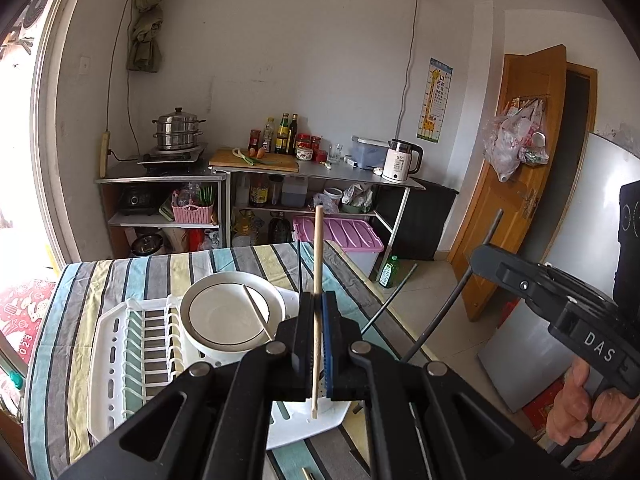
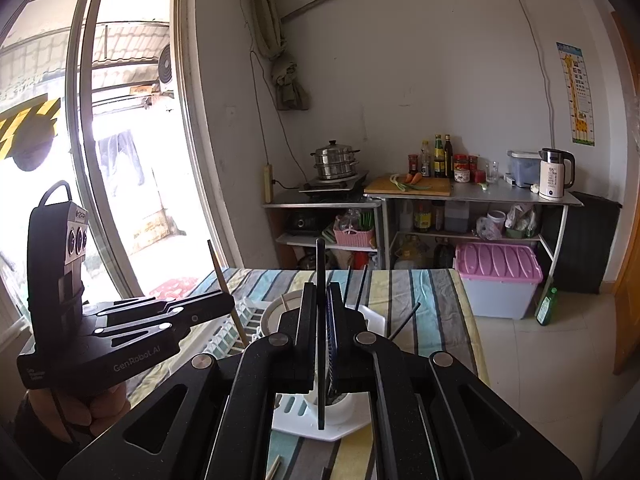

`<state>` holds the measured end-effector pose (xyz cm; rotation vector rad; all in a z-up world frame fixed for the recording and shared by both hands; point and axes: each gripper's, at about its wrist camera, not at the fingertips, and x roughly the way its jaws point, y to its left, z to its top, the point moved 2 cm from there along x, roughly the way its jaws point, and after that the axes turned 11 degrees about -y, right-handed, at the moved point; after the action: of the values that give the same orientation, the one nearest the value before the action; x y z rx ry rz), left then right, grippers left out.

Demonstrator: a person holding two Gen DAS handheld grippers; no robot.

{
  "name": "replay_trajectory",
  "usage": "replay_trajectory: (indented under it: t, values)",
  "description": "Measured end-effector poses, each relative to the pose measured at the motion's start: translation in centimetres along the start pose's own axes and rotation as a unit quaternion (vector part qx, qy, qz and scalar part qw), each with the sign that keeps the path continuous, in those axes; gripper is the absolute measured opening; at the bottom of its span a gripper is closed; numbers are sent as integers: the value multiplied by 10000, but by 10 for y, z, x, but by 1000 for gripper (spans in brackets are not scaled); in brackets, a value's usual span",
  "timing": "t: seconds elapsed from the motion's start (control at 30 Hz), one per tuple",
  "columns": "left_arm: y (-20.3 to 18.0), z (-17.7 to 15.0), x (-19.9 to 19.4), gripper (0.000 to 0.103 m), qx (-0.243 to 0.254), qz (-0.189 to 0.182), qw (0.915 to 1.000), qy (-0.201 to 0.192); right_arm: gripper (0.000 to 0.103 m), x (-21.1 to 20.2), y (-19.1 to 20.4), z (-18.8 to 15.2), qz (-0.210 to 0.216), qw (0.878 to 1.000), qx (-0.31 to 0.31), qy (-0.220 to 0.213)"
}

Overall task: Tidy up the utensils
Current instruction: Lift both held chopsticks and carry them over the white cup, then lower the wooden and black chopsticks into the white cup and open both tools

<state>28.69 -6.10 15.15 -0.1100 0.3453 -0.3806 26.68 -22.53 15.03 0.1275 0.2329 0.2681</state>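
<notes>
My left gripper [image 1: 317,300] is shut on a wooden chopstick [image 1: 317,264] held nearly upright above the white dish rack [image 1: 108,340]. It also shows in the right wrist view [image 2: 230,304] at left, the chopstick [image 2: 218,268] sticking up. My right gripper [image 2: 321,292] is shut on a black chopstick [image 2: 320,264], upright over the rack's white utensil cup [image 2: 340,404]. In the left wrist view the right gripper [image 1: 478,258] is at right with the black chopstick [image 1: 452,300]. A white bowl [image 1: 228,314] in the rack holds another wooden chopstick [image 1: 256,312]. More black chopsticks [image 2: 362,280] stand in the cup.
The rack sits on a striped tablecloth [image 1: 120,272]. The table's right edge drops to tiled floor with a green bottle [image 1: 389,272] and a pink-lidded bin [image 1: 344,236]. Loose chopstick ends [image 2: 274,468] lie on the cloth near me. Kitchen shelves [image 1: 260,176] stand behind.
</notes>
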Motion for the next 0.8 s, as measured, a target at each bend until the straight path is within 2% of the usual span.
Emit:
replay_trajectory:
  t: [0.37, 0.8]
  values:
    - [14, -2, 43, 4, -160, -7, 9998, 133, 4, 31, -13, 3, -79, 9999, 93, 24]
    - [34, -41, 82, 4, -360, 188, 9974, 590, 4, 62, -33, -32, -175, 9983, 284, 469]
